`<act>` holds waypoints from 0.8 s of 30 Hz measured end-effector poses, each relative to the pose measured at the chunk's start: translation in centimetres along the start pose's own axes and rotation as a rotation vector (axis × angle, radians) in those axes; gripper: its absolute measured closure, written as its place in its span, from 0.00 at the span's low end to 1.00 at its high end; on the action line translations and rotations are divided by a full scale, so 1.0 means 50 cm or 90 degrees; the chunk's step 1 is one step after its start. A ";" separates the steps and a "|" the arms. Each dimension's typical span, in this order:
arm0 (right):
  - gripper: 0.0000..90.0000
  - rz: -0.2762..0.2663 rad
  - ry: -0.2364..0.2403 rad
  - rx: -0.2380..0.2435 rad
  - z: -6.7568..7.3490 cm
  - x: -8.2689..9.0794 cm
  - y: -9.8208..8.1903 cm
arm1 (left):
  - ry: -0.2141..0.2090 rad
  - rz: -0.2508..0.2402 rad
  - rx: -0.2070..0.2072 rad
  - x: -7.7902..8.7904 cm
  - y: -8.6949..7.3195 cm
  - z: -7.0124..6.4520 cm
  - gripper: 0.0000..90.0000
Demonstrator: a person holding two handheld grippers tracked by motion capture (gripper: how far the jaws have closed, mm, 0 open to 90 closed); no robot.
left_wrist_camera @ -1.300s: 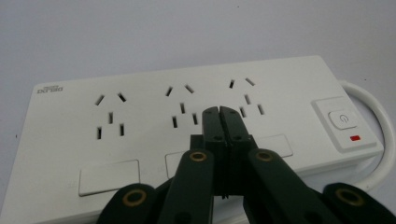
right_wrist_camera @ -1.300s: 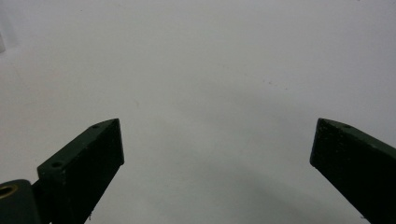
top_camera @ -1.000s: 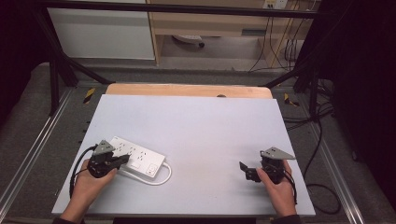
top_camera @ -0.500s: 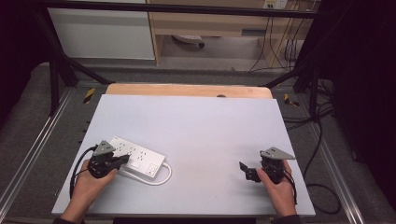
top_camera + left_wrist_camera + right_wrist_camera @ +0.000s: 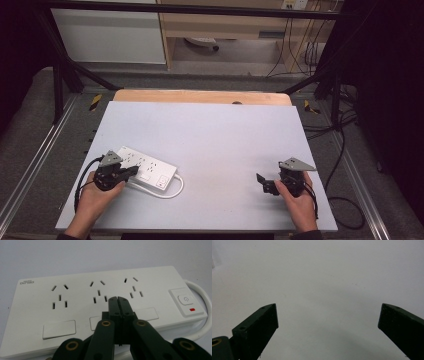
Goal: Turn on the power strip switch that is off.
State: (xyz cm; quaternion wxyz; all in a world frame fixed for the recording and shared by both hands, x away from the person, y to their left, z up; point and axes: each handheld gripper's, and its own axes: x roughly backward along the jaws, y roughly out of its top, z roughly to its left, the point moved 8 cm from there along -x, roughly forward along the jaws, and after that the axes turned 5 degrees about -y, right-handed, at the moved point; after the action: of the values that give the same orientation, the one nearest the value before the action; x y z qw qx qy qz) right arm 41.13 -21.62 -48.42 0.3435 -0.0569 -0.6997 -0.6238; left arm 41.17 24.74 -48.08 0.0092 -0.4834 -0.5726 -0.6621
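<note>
A white power strip (image 5: 145,171) lies on the near left of the table (image 5: 225,135), its long side running from far left to near right, with its white cord (image 5: 172,189) looping out at the near-right end. The left gripper (image 5: 131,171) is held over the strip's near edge. In the left gripper view its jaws are seen clenched together with nothing between them, the tips (image 5: 117,299) poised above the strip's face (image 5: 82,305) between the middle and right socket groups. Whether the tips touch the plastic cannot be told.

The right gripper (image 5: 261,180) is held at the near right of the table, well apart from the strip. Its jaws are spread wide in the right gripper view, and only bare table surface (image 5: 324,285) is seen between them.

Several risks are judged from here. If a press on the switch (image 5: 185,300) is intended, the tips are off to its left — a push made from this spot would land on blank plastic or in a socket slot. The strip is not braced by the other gripper, so a sideways push could slide or turn it on the smooth table. The closed tips could also slip into a socket opening if lowered carelessly. The cord loop lies close by and could be snagged.

No containers are seen on the table — nothing is held in anything.
</note>
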 end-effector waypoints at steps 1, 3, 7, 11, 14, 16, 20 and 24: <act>0.04 -0.001 0.000 0.001 0.000 0.000 0.000 | 0.000 0.000 0.000 0.000 0.000 0.000 1.00; 0.04 -0.001 0.000 0.001 0.000 0.000 0.000 | 0.000 0.000 0.000 0.000 0.000 0.000 1.00; 0.04 -0.001 0.000 0.001 0.000 0.000 0.000 | -0.005 -0.002 0.007 -0.001 -0.001 0.000 1.00; 0.04 0.000 0.000 0.001 0.000 0.000 0.000 | -0.009 -0.004 0.011 -0.001 -0.001 0.001 1.00; 0.04 0.000 0.000 0.000 0.000 0.000 0.000 | -0.010 -0.004 0.011 -0.001 -0.001 0.001 1.00; 0.04 0.000 0.000 0.001 0.000 0.000 0.000 | -0.009 -0.003 0.011 -0.001 -0.002 0.001 1.00; 0.04 0.000 0.000 0.000 0.000 0.000 0.000 | -0.013 -0.001 0.017 -0.003 -0.004 0.002 1.00; 0.04 0.000 -0.001 0.001 0.000 -0.001 0.000 | -0.024 -0.004 0.023 -0.004 -0.004 -0.001 1.00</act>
State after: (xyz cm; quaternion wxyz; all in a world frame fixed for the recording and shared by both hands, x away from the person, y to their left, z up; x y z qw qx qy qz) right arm 41.15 -21.63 -48.45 0.3429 -0.0566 -0.7007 -0.6231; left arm 41.13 24.69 -48.37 0.0050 -0.4939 -0.5857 -0.6426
